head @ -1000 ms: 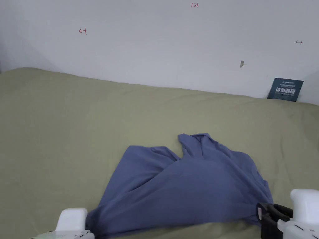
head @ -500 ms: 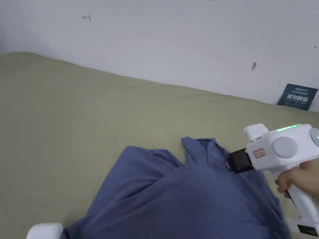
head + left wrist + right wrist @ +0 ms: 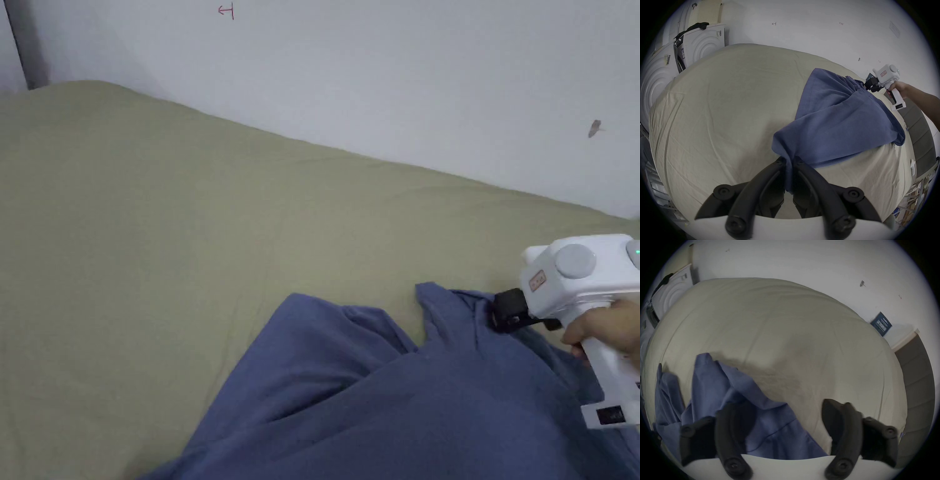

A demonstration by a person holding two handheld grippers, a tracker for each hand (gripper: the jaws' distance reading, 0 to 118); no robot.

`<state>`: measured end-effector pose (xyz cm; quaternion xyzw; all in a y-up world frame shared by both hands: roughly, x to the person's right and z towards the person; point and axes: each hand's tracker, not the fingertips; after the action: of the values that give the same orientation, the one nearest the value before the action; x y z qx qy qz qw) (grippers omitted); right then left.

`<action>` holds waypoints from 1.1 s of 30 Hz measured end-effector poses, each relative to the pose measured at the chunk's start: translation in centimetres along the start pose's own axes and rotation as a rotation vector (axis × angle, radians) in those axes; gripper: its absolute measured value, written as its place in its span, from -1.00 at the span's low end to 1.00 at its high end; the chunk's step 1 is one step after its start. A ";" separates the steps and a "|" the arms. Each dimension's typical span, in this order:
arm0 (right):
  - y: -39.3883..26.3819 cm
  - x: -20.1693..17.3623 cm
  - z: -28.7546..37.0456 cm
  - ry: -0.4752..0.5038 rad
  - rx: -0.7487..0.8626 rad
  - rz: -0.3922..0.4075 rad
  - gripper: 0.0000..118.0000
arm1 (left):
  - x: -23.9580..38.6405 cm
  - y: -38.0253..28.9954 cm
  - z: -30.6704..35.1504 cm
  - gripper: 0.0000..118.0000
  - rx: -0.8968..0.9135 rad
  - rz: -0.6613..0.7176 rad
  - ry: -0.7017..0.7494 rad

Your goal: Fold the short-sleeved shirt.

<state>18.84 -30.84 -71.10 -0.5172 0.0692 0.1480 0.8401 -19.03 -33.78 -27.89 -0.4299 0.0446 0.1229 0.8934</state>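
A blue short-sleeved shirt lies rumpled on an olive-green bed sheet. My left gripper is shut on a bunched edge of the shirt at the near side, and the cloth stretches away from it. My right gripper, held in a hand, is at the shirt's far end by the collar. In the right gripper view its jaws stand wide apart, so the right gripper is open. The shirt lies under its left jaw and bare sheet under the other.
A white wall runs along the far side of the bed. White appliances stand past the bed's left end. A dark blue sign leans on the wall at the right. Grey flooring lies beyond the bed's right edge.
My right gripper has gone from the shirt's near right corner up to its far end by the collar. The head camera has swung left and down.
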 end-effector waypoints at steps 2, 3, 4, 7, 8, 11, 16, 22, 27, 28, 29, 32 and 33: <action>-0.6 0.0 0.3 0.127 0.011 -0.063 -0.90 | 0.0 0.0 0.1 -0.87 0.005 0.014 -0.006; -0.9 -0.3 0.6 0.120 0.037 -0.076 -0.91 | 0.0 0.0 0.1 -0.87 0.005 0.011 -0.006; -1.2 -1.0 1.3 0.017 0.065 -0.063 -0.91 | 0.0 0.1 0.1 -0.87 0.006 0.009 -0.007; -1.6 -1.1 2.6 0.087 0.115 -0.082 -0.92 | 0.1 0.1 0.3 -0.87 0.008 0.011 -0.011; -1.8 -1.3 3.4 0.075 0.163 -0.076 -0.92 | 0.0 0.1 0.3 -0.87 0.008 0.017 -0.014; -1.9 -0.8 6.1 0.065 0.239 -0.100 -0.92 | -0.1 0.2 0.4 -0.87 0.010 0.031 -0.023; -2.7 0.4 11.4 0.062 0.361 -0.087 -0.92 | -0.1 0.7 0.9 -0.87 0.011 0.024 -0.035; -4.4 2.5 18.0 0.099 0.500 -0.132 -0.92 | 0.5 3.8 2.6 -0.87 0.103 -0.009 -0.072; -5.1 3.7 22.5 0.083 0.584 -0.140 -0.92 | 1.6 8.6 4.9 -0.87 0.216 -0.048 -0.112; -5.3 3.8 23.5 0.067 0.616 -0.153 -0.92 | 1.8 9.7 5.3 -0.87 0.240 -0.062 -0.115; -5.2 4.0 24.5 0.059 0.614 -0.145 -0.92 | 2.1 10.9 5.8 -0.87 0.261 -0.070 -0.120; -5.1 4.8 27.7 0.039 0.680 -0.150 -0.92 | 2.9 15.0 7.2 -0.87 0.324 -0.108 -0.131; -4.8 5.1 28.8 0.035 0.699 -0.159 -0.92 | 3.2 16.4 7.6 -0.87 0.352 -0.120 -0.132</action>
<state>24.16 -6.39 -55.27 -0.2046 0.0896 0.0409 0.9739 -20.37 -17.42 -36.14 -0.2597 -0.0191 0.0877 0.9615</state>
